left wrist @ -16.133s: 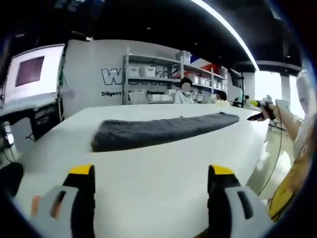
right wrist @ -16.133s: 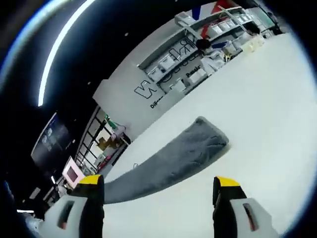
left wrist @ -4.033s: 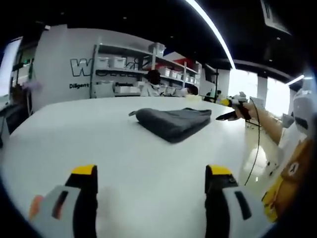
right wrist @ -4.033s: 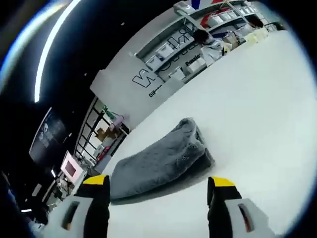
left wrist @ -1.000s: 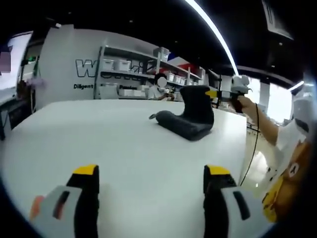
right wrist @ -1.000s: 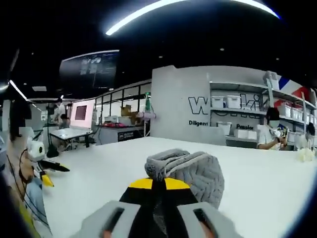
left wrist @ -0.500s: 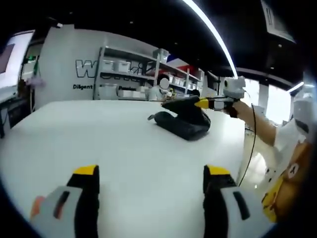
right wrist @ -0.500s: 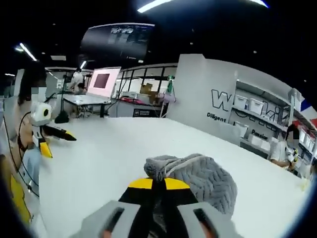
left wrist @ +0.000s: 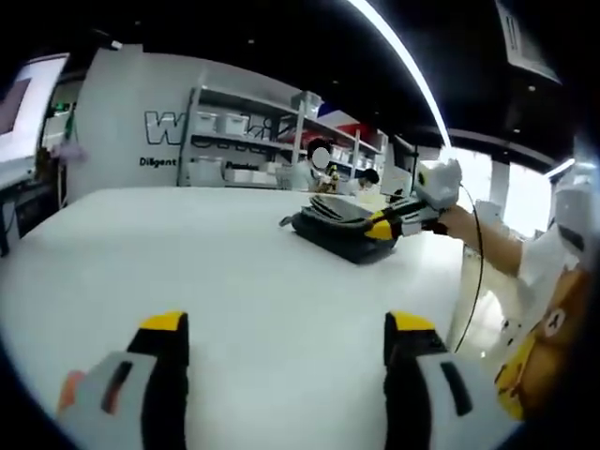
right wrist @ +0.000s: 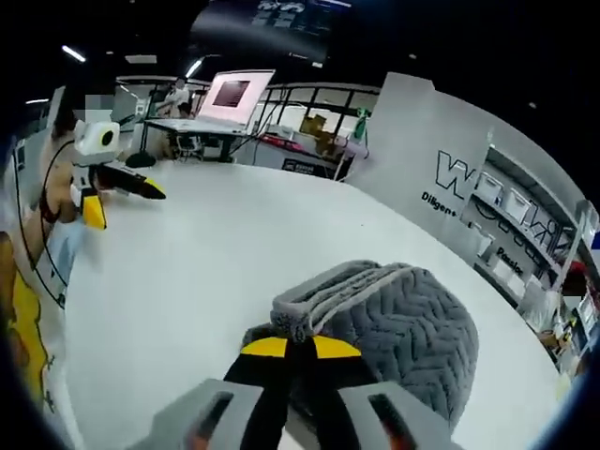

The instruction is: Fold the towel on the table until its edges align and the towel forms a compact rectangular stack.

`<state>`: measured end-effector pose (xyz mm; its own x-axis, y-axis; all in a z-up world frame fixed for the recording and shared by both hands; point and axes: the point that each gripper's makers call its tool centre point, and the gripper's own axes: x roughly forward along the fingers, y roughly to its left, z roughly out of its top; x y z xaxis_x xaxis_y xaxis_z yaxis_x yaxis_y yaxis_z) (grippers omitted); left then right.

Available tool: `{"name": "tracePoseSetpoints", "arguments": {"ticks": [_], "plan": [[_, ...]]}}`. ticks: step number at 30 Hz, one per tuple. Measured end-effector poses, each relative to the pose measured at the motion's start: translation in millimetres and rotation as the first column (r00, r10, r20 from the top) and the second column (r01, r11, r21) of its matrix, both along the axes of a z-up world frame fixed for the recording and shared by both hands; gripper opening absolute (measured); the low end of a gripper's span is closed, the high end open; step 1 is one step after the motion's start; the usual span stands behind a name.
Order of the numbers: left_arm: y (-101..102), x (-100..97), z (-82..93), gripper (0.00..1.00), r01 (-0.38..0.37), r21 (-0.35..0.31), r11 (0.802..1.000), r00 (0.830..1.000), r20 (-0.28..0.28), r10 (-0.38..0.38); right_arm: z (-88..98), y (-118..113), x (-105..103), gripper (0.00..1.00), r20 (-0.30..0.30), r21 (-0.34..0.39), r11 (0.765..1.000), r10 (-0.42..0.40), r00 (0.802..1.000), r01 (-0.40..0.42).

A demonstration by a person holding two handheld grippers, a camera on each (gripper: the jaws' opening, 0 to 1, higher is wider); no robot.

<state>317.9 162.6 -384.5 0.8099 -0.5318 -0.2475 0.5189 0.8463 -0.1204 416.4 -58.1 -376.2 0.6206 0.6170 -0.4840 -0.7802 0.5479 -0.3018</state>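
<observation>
- Towel (right wrist: 403,328): grey, with a herringbone texture, folded into a thick bundle on the white table (left wrist: 187,253). In the left gripper view it (left wrist: 342,225) lies well across the table from my left tool, towards the far right side, low and dark with paler layered edges on top.
- Right gripper (right wrist: 300,349): yellow-tipped jaws pressed together with a corner of the towel pinched between them. The folded-over layers show as a pale ribbed edge just above the jaw tips. In the left gripper view this same tool (left wrist: 386,223) reaches in from the right, its yellow tip against the towel's near right end, held by my hand (left wrist: 459,217) with a cable trailing down from it.
- Left gripper (left wrist: 281,328): jaws spread wide, yellow tips well apart, nothing between them; it hangs over bare table near the front edge, well apart from the towel. In the right gripper view it (right wrist: 127,187) sits far off at the left, dark jaws with yellow tips pointing in over the table.
- Table: broad, white, glossy, bare around the towel.
- Backdrop: a white wall panel with dark lettering (left wrist: 173,127), shelving (left wrist: 253,150) with white bins, a lit screen (right wrist: 232,94) beyond the table, a long ceiling light strip (left wrist: 412,66).
- Person seated by the shelving (left wrist: 319,169), far behind the towel.
</observation>
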Motion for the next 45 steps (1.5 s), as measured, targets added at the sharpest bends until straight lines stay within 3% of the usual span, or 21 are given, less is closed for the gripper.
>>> {"name": "tracePoseSetpoints", "arguments": {"ticks": [4,9,16,19,22,26,28,32,34,38,45], "plan": [[1,-1.0,-0.4,0.91,-0.002,0.002,1.000,1.000,-0.002,0.002,0.5,3,-3,0.15,-0.039,0.042,0.999,0.011,0.999,-0.009],[2,-2.4,-0.3,0.91,-0.007,0.002,1.000,1.000,-0.002,0.007,9.4,-1,-9,0.16,-0.030,0.072,0.997,0.015,0.999,-0.013],[5,-5.2,3.3,0.91,-0.013,0.004,1.000,1.000,0.003,0.013,43.5,-9,-25,0.22,0.013,0.216,0.976,0.020,1.000,-0.023],[7,-5.3,4.3,0.91,-0.018,0.010,1.000,1.000,0.003,0.018,60.9,-29,-30,0.25,0.059,0.254,0.967,-0.046,0.997,0.030],[8,-5.2,5.2,0.91,-0.020,0.007,1.000,1.000,0.003,0.020,70.0,-61,-32,0.26,0.056,0.302,0.944,-0.158,0.986,0.134],[6,-5.2,6.7,0.91,-0.010,0.010,1.000,1.000,0.005,0.010,60.4,-111,-38,0.30,0.014,0.297,0.915,-0.289,0.957,0.272],[5,-4.9,7.0,0.91,-0.006,0.016,1.000,1.000,0.005,0.006,50.5,-138,-43,0.33,-0.028,0.304,0.884,-0.365,0.931,0.356],[1,-4.5,7.7,0.91,0.009,0.014,1.000,1.000,0.004,-0.009,26.6,-167,-52,0.40,-0.097,0.300,0.845,-0.435,0.895,0.443],[-1,-4.9,7.8,0.91,0.017,0.017,1.000,1.000,0.002,-0.017,15.9,-173,-57,0.46,-0.125,0.315,0.827,-0.451,0.884,0.466],[-3,-5.1,9.4,0.91,0.022,0.013,1.000,1.000,0.004,-0.022,5.0,-173,-64,0.66,-0.141,0.340,0.803,-0.471,0.871,0.490],[-3,-3.9,14.0,0.91,0.020,0.003,1.000,1.000,0.015,-0.020,1.3,-166,-69,0.90,-0.151,0.378,0.762,-0.510,0.847,0.526]]}}
